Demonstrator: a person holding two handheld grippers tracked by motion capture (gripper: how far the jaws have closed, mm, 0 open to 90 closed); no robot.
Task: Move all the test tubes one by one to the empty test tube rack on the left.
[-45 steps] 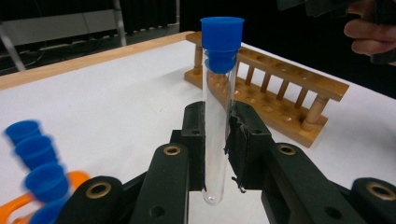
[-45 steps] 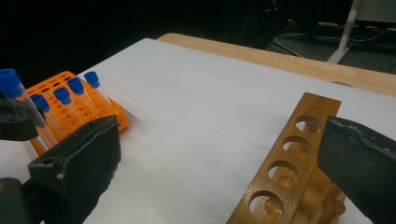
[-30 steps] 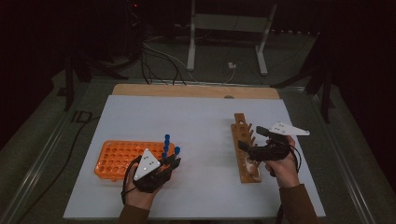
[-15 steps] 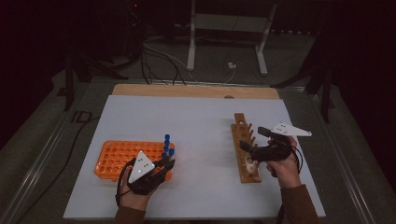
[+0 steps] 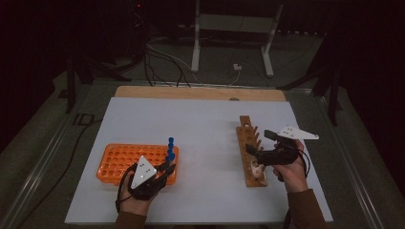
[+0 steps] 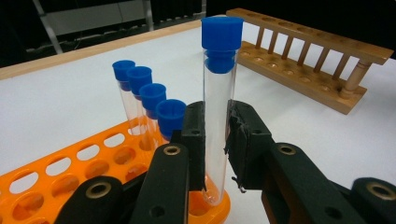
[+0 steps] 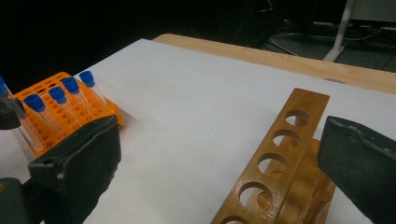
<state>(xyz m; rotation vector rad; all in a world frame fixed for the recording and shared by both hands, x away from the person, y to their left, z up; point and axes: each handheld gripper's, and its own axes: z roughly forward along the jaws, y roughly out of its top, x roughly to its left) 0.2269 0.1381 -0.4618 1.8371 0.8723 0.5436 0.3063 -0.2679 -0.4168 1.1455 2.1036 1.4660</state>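
- The work looks like moving blue-capped test tubes from the orange rack (image 5: 136, 162) to the wooden rack (image 5: 251, 152). As far as the pictures show, it is at its very start.
- The left gripper (image 6: 215, 140) has its fingers (image 6: 194, 135) clamped on one clear tube (image 6: 218, 116), pressing on the glass from both sides. The tube stands upright, its foot low at the near corner of the orange rack; whether it has fully left its hole I cannot tell.
- Four more capped tubes (image 6: 149, 100) stand in a row in the orange rack, just beyond the held one.
- The wooden rack lies well apart from the orange rack, across the white surface (image 5: 205, 129). Every hole visible in it is empty, so no tube has arrived yet.
- The right gripper (image 7: 219, 158) rests at the wooden rack with its fingers (image 7: 81, 154) spread wide on nothing, seemingly steadying or waiting.
- Left to do: carry this tube across, seat it, then the other four.
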